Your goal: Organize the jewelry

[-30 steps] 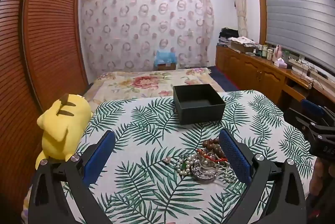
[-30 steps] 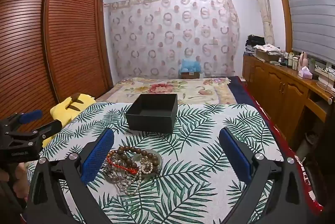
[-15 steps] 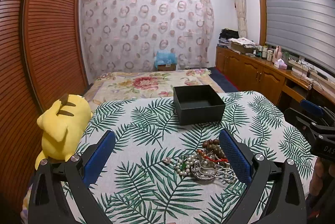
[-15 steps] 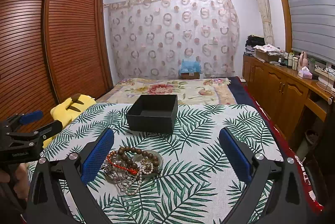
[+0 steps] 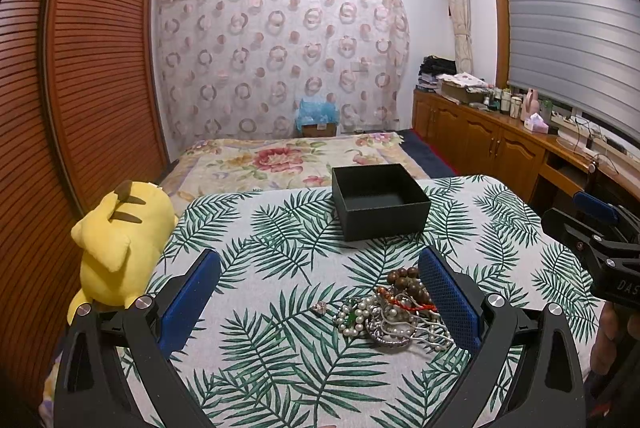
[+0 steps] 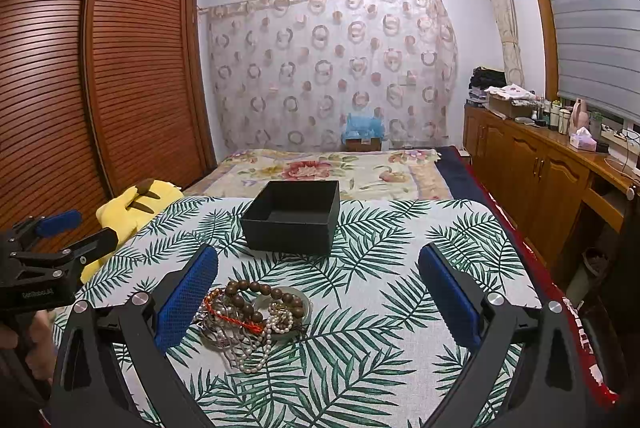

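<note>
A tangled jewelry pile (image 5: 394, 312) of brown wooden beads, pearl strands and a red cord lies on a small dish on the leaf-print tablecloth (image 5: 280, 252). The same jewelry pile (image 6: 250, 312) shows in the right wrist view. Behind it stands an empty black open box (image 5: 380, 200), also the black box (image 6: 294, 216). My left gripper (image 5: 320, 298) is open, with the pile near its right finger. My right gripper (image 6: 318, 294) is open, the pile beside its left finger. Neither holds anything.
A yellow plush toy (image 5: 118, 240) leans at the table's left edge. A floral bed (image 5: 288, 160) lies beyond the table, a wooden wardrobe (image 5: 80, 88) on the left, and low wooden cabinets (image 6: 532, 168) on the right.
Hardly anything differs: both grippers stay open and hover in place, with a very slight drift of the views. The jewelry and box have not moved.
</note>
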### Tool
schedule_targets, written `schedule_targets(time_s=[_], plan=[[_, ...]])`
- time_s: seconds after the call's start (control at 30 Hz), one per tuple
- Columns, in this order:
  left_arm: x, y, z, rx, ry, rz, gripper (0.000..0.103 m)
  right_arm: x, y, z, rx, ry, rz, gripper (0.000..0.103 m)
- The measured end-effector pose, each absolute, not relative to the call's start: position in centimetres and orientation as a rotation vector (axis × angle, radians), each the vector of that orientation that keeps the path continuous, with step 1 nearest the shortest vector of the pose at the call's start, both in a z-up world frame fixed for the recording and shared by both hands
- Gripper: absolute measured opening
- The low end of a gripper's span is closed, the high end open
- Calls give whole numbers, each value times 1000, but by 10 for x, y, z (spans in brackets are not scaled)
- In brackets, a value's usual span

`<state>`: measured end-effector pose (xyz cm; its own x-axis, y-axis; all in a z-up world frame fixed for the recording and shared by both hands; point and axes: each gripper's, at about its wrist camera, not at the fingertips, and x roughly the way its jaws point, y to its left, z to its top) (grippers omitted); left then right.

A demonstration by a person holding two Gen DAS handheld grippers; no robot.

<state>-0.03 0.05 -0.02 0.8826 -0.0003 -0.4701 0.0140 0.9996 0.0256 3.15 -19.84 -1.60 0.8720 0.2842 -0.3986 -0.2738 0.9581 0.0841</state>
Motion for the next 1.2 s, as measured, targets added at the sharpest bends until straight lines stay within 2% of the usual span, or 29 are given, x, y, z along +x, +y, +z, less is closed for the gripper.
schedule_targets(time_s=[1.17,1.2], plan=[[-1,0,3,28,483,-8,96,30,-198,-14,25,419,291,101],[-3,-1,15,28,484,-8,96,30,-198,-14,24,418,290,101]])
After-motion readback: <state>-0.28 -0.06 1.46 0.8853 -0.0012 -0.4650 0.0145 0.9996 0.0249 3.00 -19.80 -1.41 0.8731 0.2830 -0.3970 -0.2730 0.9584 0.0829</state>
